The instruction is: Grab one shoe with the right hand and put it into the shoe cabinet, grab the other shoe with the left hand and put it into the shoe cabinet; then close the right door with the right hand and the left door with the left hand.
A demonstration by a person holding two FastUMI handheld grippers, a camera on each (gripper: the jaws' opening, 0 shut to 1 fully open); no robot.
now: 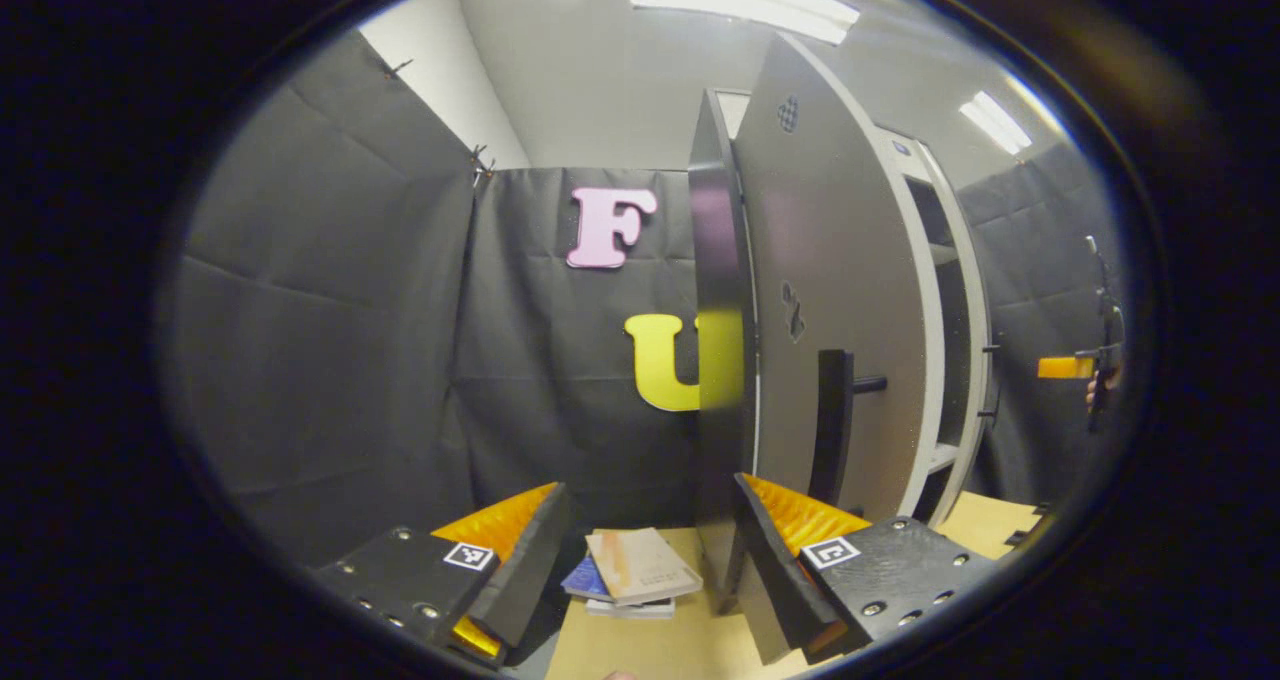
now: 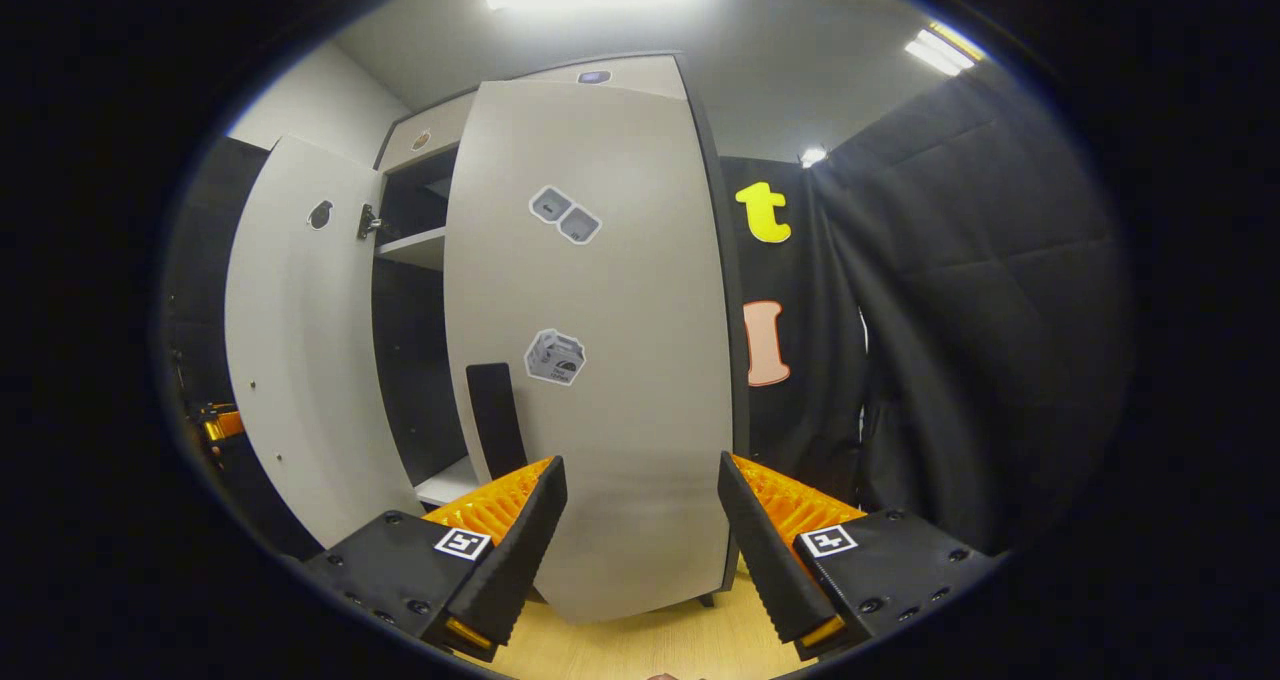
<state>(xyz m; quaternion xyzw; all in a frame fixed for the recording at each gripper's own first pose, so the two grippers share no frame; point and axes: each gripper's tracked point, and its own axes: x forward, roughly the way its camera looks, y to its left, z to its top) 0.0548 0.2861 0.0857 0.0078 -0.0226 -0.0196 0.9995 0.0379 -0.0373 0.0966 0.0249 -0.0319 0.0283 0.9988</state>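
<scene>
Cabinet (image 2: 640, 70): tall and pale grey with a smooth matt face; dark interior with pale shelves visible in the gap between the doors.
Right door (image 2: 600, 360): a flat panel, nearly closed, bearing small stickers and a dark upright bar handle (image 2: 495, 415) near its inner edge — seen in the right gripper view.
Left door (image 1: 830, 300): swung well open; in the left gripper view its dark edge faces the camera, the pale face runs back to the right, and a black bar handle (image 1: 832, 425) stands out on short posts.
Left gripper (image 1: 645, 550): jaws wide apart, holding nothing; the door's edge stands just ahead of its right-hand finger, and whether they touch I cannot tell.
Right gripper (image 2: 640, 530): jaws spread wide, empty, aimed at the lower face of the right door; the door fills the gap between the fingers, contact not clear.
Finger pads (image 2: 790, 505): ribbed inner surfaces; the finger bodies are blocky, with bolts and square printed markers.
Books (image 1: 635, 570): a small stack lying flat on the floor between the left gripper's fingers, further off.
Floor (image 2: 650, 640): light wood-look surface.
Shoes: cannot be made out — the cabinet interior is too dark.
Other gripper (image 1: 1085, 368): at the far right edge of the left gripper view, beyond the cabinet.
</scene>
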